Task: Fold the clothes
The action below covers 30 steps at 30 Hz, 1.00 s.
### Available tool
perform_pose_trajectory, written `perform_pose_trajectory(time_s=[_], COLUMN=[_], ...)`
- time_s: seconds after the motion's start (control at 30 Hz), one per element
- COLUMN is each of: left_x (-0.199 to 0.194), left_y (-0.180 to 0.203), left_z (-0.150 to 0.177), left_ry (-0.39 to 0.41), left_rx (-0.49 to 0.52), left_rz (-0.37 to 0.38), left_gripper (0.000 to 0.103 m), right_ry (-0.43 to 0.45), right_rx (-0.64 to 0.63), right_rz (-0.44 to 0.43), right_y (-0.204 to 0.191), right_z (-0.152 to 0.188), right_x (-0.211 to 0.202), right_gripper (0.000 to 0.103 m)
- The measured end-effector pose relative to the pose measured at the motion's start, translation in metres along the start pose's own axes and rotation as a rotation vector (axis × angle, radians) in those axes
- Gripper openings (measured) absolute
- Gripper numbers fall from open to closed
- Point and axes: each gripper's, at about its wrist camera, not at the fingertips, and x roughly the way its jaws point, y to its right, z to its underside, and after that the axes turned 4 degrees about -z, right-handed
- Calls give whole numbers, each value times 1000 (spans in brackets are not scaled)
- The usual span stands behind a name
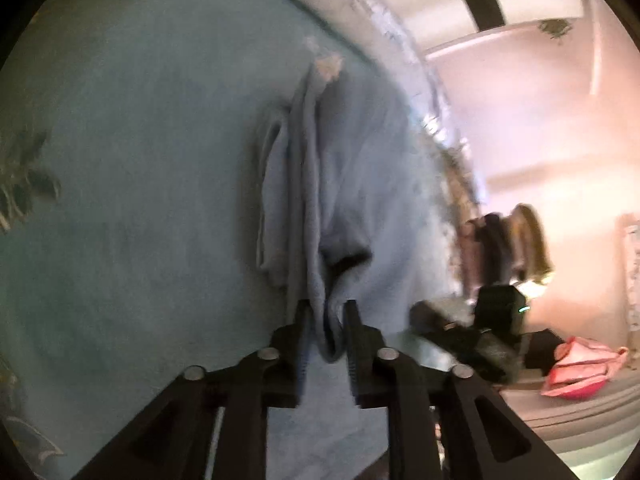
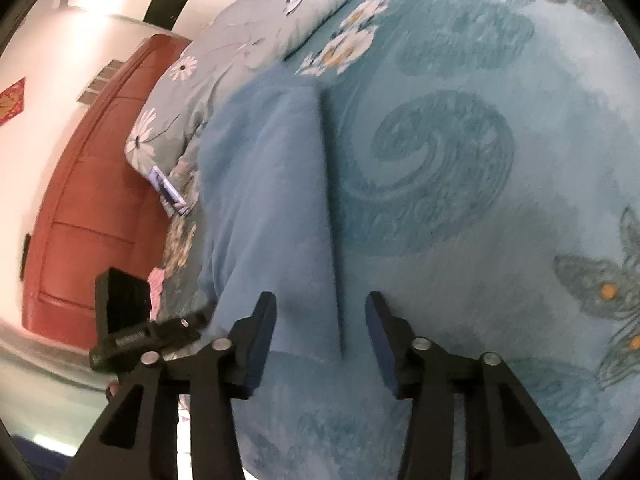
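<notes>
So the blue garment (image 1: 340, 184) is lying on a teal bedspread (image 1: 120, 160), stretching from about 12 o'clock down toward 6 in the left wrist view. The left gripper (image 1: 326, 332) has a bunched fold of that cloth hanging between its narrowly parted jaws. The picture's pretty blurry, so whether the pads really pinch it is anyone's guess. Off at 4 o'clock there's something pink (image 1: 580, 368) lying near the bed's edge, and a dark gadget (image 1: 496, 312) that looks like the other gripper.

In the right wrist view, the right gripper (image 2: 320, 332) sits with jaws roughly half apart. The garment's near edge (image 2: 304, 336) lies between them, but the pads aren't pressing it, so nothing's gripped. The cloth (image 2: 264, 200) runs up toward 11 o'clock, where a flowered pillow (image 2: 224, 64) sits. A red-brown door (image 2: 92, 184) is at 9 o'clock.
</notes>
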Motion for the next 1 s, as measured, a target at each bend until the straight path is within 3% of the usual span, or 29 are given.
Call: perform_pose_trajectory(time_s=[0.03,0.1,0.37,0.4,0.5,0.63,0.73,0.83,1.0], left_x=[-8,-25,-38,-36,-39,-30,-22,-12,24], left_y=[-2,-5,-13,-13,-18,-7,4,21,45], left_z=[-4,-12,-23,-24,-27,-29,-32,-41,-66], left_ry=[31,94,168,171,168,159,150,164,154], left_rx=[-5,-16,-52,-55,-61,-45,-9,33,88], left_rz=[2,6,8,11,17,29,40,56,21], left_gripper=[34,40,41,41,41,41,41,41,46], right_ry=[2,2,2,14,39,23,50,90,98], right_rx=[1,1,-14,-3,50,65,-15,-114,-110], right_rz=[-6,-23,-95,-108,-132,-160,-99,20,156], right_y=[1,0,-6,-3,6,9,2,-7,8], right_z=[1,2,10,11,9,-3,-32,-81,-119], right_x=[0,2,13,11,7,-3,-35,-65,-74], right_gripper=[50,50,52,48,14,10,9,9,9])
